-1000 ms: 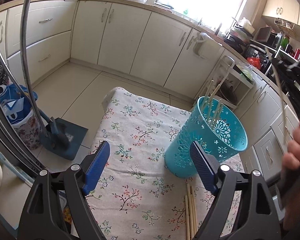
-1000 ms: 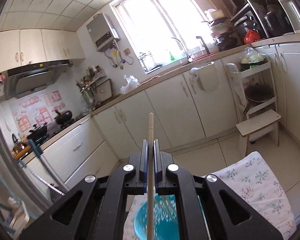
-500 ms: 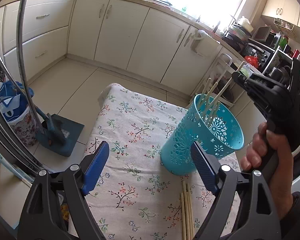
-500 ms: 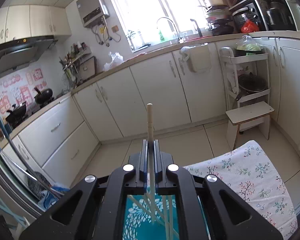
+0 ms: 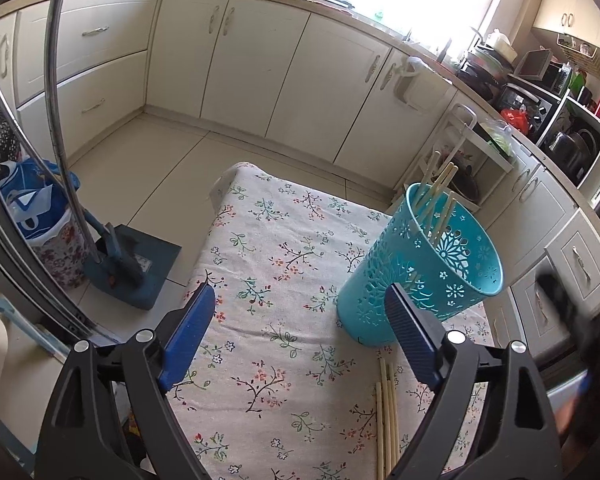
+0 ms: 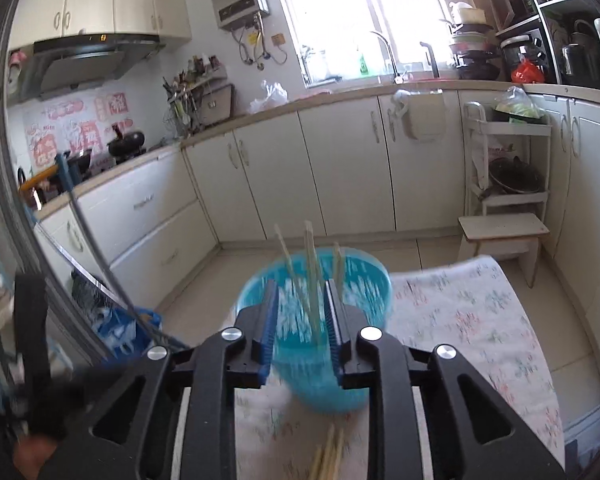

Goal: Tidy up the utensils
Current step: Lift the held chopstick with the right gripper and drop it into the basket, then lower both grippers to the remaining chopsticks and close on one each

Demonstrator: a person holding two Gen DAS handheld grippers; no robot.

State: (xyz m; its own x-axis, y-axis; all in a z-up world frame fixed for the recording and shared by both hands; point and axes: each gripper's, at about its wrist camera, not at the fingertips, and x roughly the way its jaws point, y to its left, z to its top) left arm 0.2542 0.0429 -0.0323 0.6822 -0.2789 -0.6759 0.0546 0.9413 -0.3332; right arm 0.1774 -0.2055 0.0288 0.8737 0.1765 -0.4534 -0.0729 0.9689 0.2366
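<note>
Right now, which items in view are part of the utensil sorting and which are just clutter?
Part of the job:
- teal basket, chopsticks standing in it
- loose chopsticks on the cloth
- left tongs, open
- right tongs, open, empty

Just lying about:
- dustpan on the floor
- step stool
- floral tablecloth

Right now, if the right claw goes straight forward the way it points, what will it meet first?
Most likely the chopsticks standing in the teal basket, which sits directly ahead of the open right claw. The picture is blurred by motion, so depth is uncertain.
</note>
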